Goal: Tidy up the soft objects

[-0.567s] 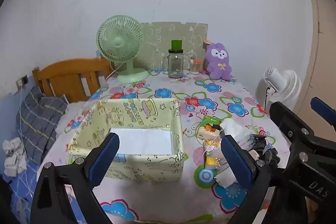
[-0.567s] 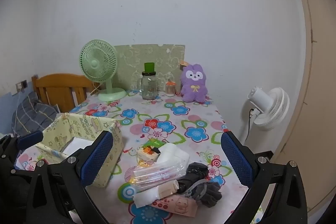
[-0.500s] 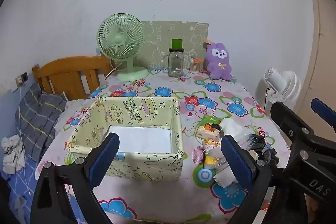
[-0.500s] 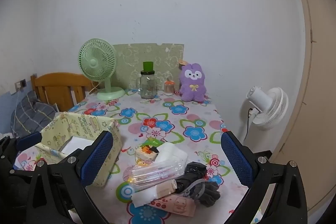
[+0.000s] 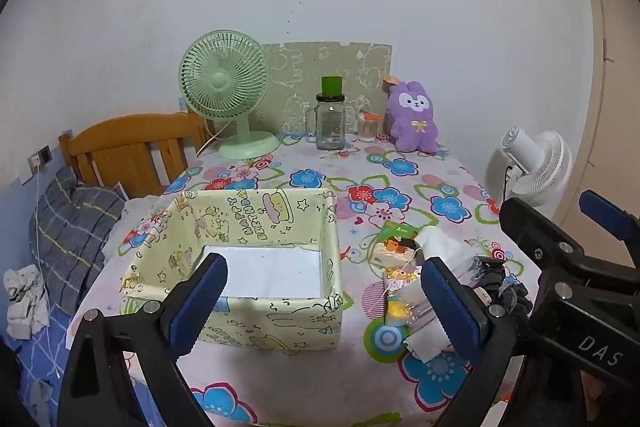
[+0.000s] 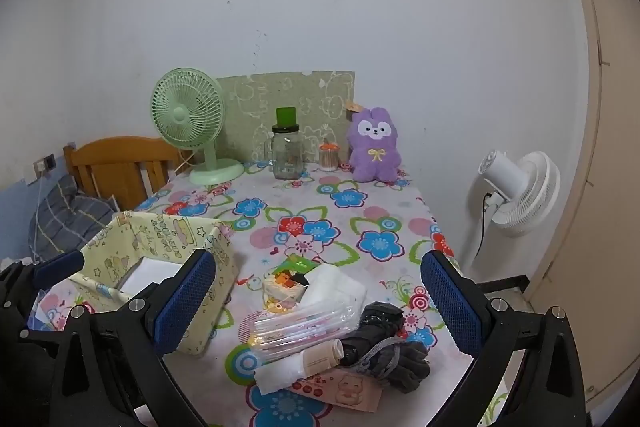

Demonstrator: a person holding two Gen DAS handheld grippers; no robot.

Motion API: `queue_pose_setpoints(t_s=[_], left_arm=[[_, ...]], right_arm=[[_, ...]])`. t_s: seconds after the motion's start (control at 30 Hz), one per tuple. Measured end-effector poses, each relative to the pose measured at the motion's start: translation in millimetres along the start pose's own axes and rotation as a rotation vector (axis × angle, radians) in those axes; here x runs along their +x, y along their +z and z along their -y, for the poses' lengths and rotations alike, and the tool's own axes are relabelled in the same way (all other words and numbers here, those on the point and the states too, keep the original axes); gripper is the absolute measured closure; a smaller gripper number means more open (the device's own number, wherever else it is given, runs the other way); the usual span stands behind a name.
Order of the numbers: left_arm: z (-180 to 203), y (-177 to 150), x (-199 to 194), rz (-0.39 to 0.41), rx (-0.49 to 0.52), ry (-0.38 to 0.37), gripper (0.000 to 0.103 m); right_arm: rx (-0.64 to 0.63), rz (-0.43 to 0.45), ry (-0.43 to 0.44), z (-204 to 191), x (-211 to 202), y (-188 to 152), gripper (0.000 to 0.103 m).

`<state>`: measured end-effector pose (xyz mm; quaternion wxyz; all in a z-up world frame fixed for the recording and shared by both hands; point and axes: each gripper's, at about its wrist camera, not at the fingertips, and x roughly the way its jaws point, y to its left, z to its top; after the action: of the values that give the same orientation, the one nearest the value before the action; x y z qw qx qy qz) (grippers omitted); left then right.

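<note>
A pale yellow cartoon-print fabric box (image 5: 256, 223) (image 6: 160, 235) stands open on the flowered table, nothing in it but its white floor. To its right lies a pile of soft items: a white tissue pack (image 6: 336, 287), a clear plastic packet (image 6: 304, 323), a rolled white cloth (image 6: 296, 363), dark grey gloves (image 6: 384, 343) and a pink packet (image 6: 340, 387). The pile also shows in the left wrist view (image 5: 424, 279). My left gripper (image 5: 324, 307) is open and empty above the box's near side. My right gripper (image 6: 316, 307) is open and empty above the pile.
At the table's back stand a green desk fan (image 5: 228, 99), a glass jar with green lid (image 5: 330, 119), a small jar (image 5: 368, 127) and a purple plush rabbit (image 5: 414, 119). A white floor fan (image 6: 516, 195) is right of the table. A wooden headboard (image 5: 128, 147) and bedding are left.
Both grippers have drifted slightly; the view of the table has shifted a little. Both stay open and empty. Nothing on the table has moved.
</note>
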<state>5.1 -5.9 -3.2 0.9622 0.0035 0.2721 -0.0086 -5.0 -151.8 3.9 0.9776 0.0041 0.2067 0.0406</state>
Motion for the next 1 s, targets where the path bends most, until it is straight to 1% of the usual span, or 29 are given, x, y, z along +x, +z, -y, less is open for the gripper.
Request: queue_pose_setpoints(t_s=[0.27, 0.57, 1.0], left_arm=[[2.3, 1.1, 2.1, -0.012, 0.000, -0.012, 0.005], [5.6, 1.2, 1.5, -0.006, 0.010, -0.009, 0.005], [7.8, 1.4, 1.6, 0.000, 0.012, -0.007, 0.005]], right_arm=[[-0.005, -0.010, -0.013, -0.8, 2.4, 1.9, 0.000], [-0.008, 0.001, -0.044, 0.8, 0.2, 3.0, 0.000], [-0.012, 0.009, -0.056, 2.1, -3.7, 5.4, 0.000]])
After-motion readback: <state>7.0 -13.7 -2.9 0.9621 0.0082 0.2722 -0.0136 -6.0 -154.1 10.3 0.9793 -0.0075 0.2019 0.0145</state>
